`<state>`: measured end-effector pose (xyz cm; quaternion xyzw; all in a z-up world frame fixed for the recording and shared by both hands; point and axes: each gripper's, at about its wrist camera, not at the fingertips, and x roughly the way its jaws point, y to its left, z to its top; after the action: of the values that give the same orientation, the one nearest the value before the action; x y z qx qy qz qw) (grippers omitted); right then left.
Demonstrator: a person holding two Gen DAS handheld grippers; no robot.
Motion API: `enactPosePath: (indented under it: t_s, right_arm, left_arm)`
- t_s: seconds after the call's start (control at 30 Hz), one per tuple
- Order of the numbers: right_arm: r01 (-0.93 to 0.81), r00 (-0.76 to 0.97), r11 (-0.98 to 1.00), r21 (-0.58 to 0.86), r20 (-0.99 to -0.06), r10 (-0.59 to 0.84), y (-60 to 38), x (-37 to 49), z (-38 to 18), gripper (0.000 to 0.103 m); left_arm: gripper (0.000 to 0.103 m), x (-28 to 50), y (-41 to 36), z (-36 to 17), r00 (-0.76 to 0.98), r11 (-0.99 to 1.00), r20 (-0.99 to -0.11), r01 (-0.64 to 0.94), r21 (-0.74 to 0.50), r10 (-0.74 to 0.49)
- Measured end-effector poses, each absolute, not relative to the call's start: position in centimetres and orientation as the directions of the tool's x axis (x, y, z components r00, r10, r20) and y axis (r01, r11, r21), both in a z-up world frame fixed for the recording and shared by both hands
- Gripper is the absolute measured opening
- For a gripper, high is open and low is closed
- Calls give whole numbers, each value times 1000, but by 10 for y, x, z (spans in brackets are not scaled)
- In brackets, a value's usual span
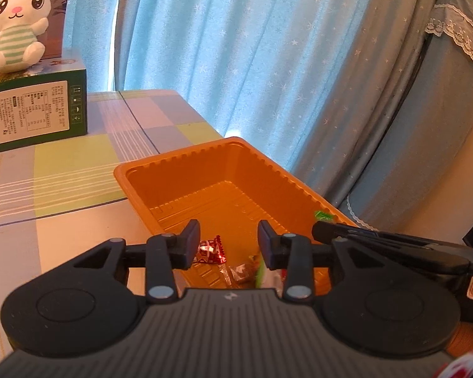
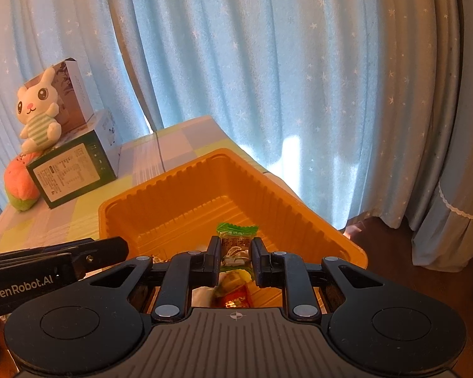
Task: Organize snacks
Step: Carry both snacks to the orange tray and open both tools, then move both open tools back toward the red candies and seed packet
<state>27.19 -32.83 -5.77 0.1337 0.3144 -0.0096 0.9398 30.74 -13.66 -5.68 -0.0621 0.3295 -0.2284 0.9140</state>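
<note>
An orange plastic tray point(image 1: 186, 170) sits on the checked table; it also shows in the right wrist view point(image 2: 160, 189). Inside lie a red-wrapped candy point(image 1: 211, 249) and a few other wrapped snacks point(image 1: 242, 272). My left gripper point(image 1: 228, 245) is open and empty above the tray's near end. My right gripper point(image 2: 236, 260) is shut on a green-and-white wrapped candy point(image 2: 236, 245) and holds it over the tray; more snacks point(image 2: 235, 296) lie beneath it. The right gripper's fingers point(image 1: 337, 231) with a green wrapper tip point(image 1: 323, 214) show at the tray's right rim.
A green box point(image 1: 37, 116) with a white plush rabbit point(image 1: 19, 28) on top stands at the table's far left, with a pink-green plush point(image 2: 20, 186) beside it. Blue star curtains point(image 1: 236, 47) hang behind. The table's right edge runs just past the tray.
</note>
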Motion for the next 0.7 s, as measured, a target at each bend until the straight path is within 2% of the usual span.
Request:
enactPosePath:
  t_s: [0.33, 0.47, 0.5, 0.53, 0.57, 0.6, 0.7]
  right_arm:
    - [80, 805, 960, 268, -585, 96, -322, 273, -57, 20]
    - [50, 803, 934, 355, -570, 174, -323, 276, -58, 21]
    - [58, 804, 931, 360, -569, 170, -323, 276, -58, 28]
    - [66, 808, 929, 363, -565, 164, -324, 276, -57, 54]
    - [73, 816, 925, 372, -556, 159, -325, 275, -57, 67]
    - [81, 825, 922, 379, -545, 151, -326, 273, -55, 74]
    - [98, 829, 923, 372, -544, 132, -327, 273, -53, 74]
  left_arm:
    - [35, 309, -119, -57, 690, 899, -577, 338, -278, -437]
    - [35, 309, -112, -55, 700, 906, -574, 323, -275, -424]
    - [35, 309, -111, -55, 702, 907, -575, 320, -272, -420]
    - [35, 309, -109, -55, 703, 909, -576, 317, -271, -417]
    - [35, 309, -108, -55, 703, 909, -577, 314, -273, -416]
    - [35, 309, -106, -55, 703, 910, -577, 312, -275, -415]
    - [35, 309, -101, -55, 705, 912, -579, 304, -275, -409]
